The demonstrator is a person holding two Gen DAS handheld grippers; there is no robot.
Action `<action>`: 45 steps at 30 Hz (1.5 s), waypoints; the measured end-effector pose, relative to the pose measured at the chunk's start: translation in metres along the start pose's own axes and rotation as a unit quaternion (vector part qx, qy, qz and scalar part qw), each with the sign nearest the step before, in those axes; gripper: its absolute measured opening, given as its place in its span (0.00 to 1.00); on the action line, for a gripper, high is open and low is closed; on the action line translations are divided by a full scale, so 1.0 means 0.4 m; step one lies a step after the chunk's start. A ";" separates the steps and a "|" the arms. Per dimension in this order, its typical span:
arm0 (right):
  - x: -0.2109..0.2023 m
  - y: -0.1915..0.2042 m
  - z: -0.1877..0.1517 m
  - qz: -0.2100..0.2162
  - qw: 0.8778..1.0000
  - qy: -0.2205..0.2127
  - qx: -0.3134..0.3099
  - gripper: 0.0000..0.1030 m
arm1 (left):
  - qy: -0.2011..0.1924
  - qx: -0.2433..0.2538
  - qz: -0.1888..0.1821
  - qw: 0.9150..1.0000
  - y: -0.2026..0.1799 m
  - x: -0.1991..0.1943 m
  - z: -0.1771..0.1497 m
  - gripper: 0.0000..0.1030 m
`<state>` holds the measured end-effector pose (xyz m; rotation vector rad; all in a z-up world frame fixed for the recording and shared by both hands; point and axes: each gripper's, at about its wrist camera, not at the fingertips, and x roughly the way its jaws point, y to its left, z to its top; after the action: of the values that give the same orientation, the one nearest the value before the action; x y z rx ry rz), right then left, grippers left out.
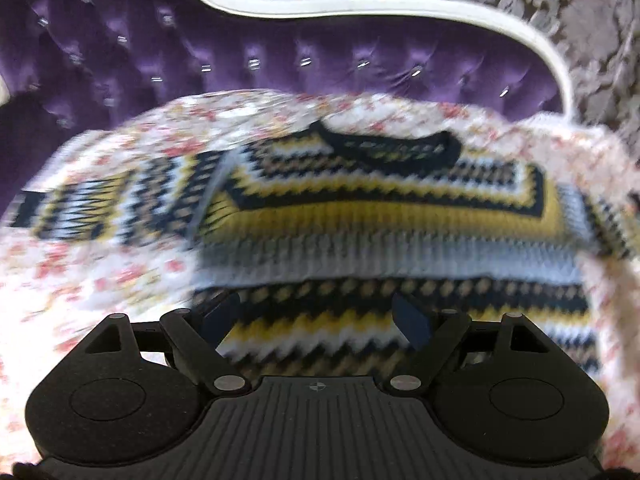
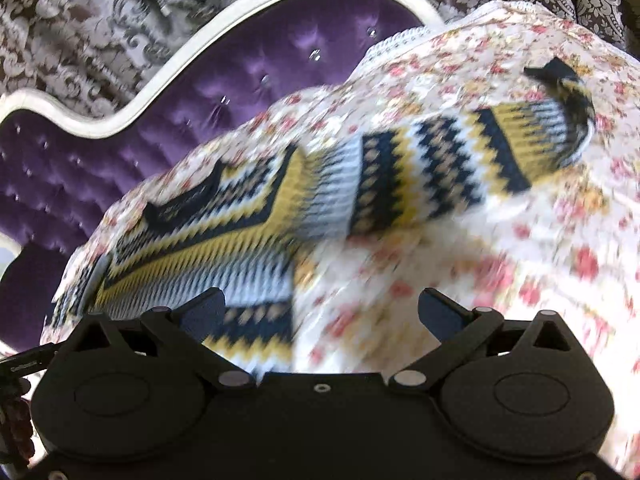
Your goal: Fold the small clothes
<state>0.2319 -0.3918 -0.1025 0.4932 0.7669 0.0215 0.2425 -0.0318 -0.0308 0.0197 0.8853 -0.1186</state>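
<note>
Knitted in yellow, navy and white zigzags, the sweater (image 1: 360, 216) is spread flat on the floral bedspread (image 1: 80, 280) (purple tufted headboard (image 1: 240, 52) at twelve o'clock). The left gripper (image 1: 316, 320) and right gripper (image 2: 320, 316) are held spread, pinching nothing, above its hem.

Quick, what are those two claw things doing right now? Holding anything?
Left gripper: open, holding nothing, over the sweater.
Right gripper: open, holding nothing.
</note>
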 end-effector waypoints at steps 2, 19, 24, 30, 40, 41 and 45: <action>0.008 -0.022 0.020 -0.031 0.999 -0.011 -0.005 0.99 | -0.010 -0.007 -0.019 1.000 -0.003 0.025 0.012 0.80; 0.112 -0.261 0.265 -0.285 0.952 -0.108 -0.027 0.71 | -0.024 0.037 0.012 0.999 -0.043 0.238 -0.002 0.83; 0.186 -0.282 0.309 -0.321 0.941 -0.091 -0.059 0.67 | -0.036 0.048 0.012 0.998 -0.043 0.238 -0.015 0.88; 0.237 -0.324 0.329 -0.355 0.930 -0.068 -0.059 0.31 | -0.048 0.046 0.013 0.998 -0.043 0.239 -0.022 0.91; 0.033 -0.163 0.352 -0.199 0.968 -0.151 -0.026 0.21 | -0.037 0.036 0.000 0.999 -0.032 0.240 -0.008 0.90; 0.013 -0.116 0.356 -0.178 0.971 -0.158 -0.037 0.21 | -0.035 0.034 -0.003 0.999 -0.029 0.238 -0.005 0.90; -0.025 0.073 0.357 -0.101 0.977 -0.171 -0.075 0.21 | -0.029 0.022 -0.020 0.999 -0.002 0.205 0.006 0.88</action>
<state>0.3250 -0.4277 0.0042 0.2627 0.4707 -0.1902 0.2956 -0.0407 -0.0926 0.0392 0.8245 -0.1750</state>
